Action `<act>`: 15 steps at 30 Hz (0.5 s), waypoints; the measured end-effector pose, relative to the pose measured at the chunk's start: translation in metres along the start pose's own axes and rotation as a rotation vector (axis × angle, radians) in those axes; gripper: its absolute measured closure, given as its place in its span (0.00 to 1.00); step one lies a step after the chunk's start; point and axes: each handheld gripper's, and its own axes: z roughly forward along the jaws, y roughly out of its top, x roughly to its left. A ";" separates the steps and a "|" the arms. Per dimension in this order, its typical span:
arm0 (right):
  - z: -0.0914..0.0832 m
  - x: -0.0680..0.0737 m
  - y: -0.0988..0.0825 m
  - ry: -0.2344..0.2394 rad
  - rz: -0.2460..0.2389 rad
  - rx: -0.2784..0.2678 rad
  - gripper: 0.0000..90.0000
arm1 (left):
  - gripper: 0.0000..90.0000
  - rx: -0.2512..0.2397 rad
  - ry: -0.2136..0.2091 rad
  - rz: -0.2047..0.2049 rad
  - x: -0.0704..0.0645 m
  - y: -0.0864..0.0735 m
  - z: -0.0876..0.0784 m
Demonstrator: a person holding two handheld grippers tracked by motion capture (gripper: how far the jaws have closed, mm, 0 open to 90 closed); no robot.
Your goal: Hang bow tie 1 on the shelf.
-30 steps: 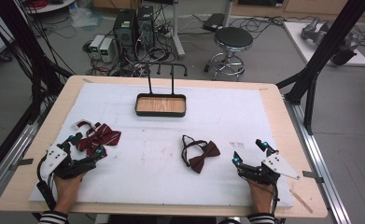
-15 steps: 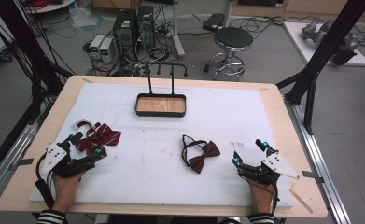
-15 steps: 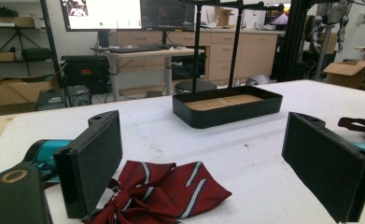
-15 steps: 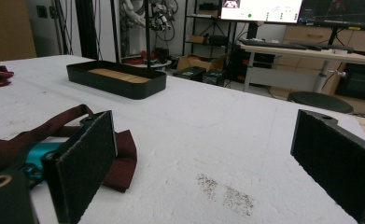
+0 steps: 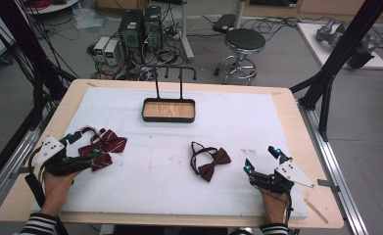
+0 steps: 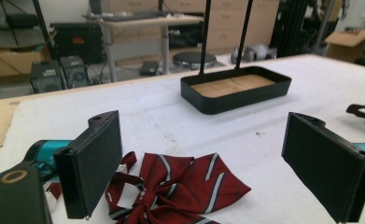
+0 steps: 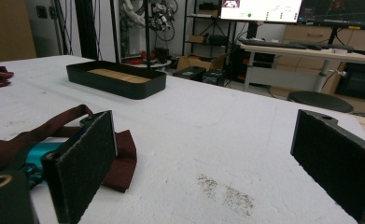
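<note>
Striped bow tie (image 6: pixel 180 186) lies flat just ahead of the left gripper (image 5: pixel 83 147), between its spread, empty fingers (image 6: pixel 94 163), on the near-left side of the tray (image 5: pixel 168 109), while the right gripper (image 5: pixel 261 160), also released, waits beside the dark bow tie (image 5: pixel 209 161).

"Where is room lying open for a gripper?"

"Across the middle of the white mat (image 5: pixel 257 122) in the high view. A wide bare strip is running between the striped bow tie (image 5: pixel 103 145) at lower left and the dark red bow tie (image 5: pixel 212 162) right of centre."

"What is standing in the way?"

"The black tray (image 5: pixel 169 110) is sitting at upper centre, its two posts rising from it. The right side of the mat is lying bare past the right gripper (image 5: pixel 262 161); the left gripper (image 5: pixel 83 144) is gaping around the striped bow tie."
</note>
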 end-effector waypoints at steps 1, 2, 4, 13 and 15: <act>0.000 0.000 0.000 -0.001 0.000 0.001 0.07 | 0.14 0.013 -0.005 -0.001 0.001 0.001 0.001; 0.000 0.000 0.000 -0.001 0.000 0.001 0.07 | 0.14 0.031 -0.010 0.000 0.002 0.003 0.003; 0.000 0.000 0.000 0.000 0.004 0.000 0.07 | 0.14 0.068 -0.018 0.000 0.005 0.006 0.006; 0.000 -0.001 0.000 0.000 0.008 0.001 0.07 | 0.16 0.220 -0.037 0.035 0.013 0.018 0.020; 0.000 -0.001 0.000 0.000 0.009 0.000 0.07 | 0.16 0.253 -0.052 0.041 0.014 0.020 0.023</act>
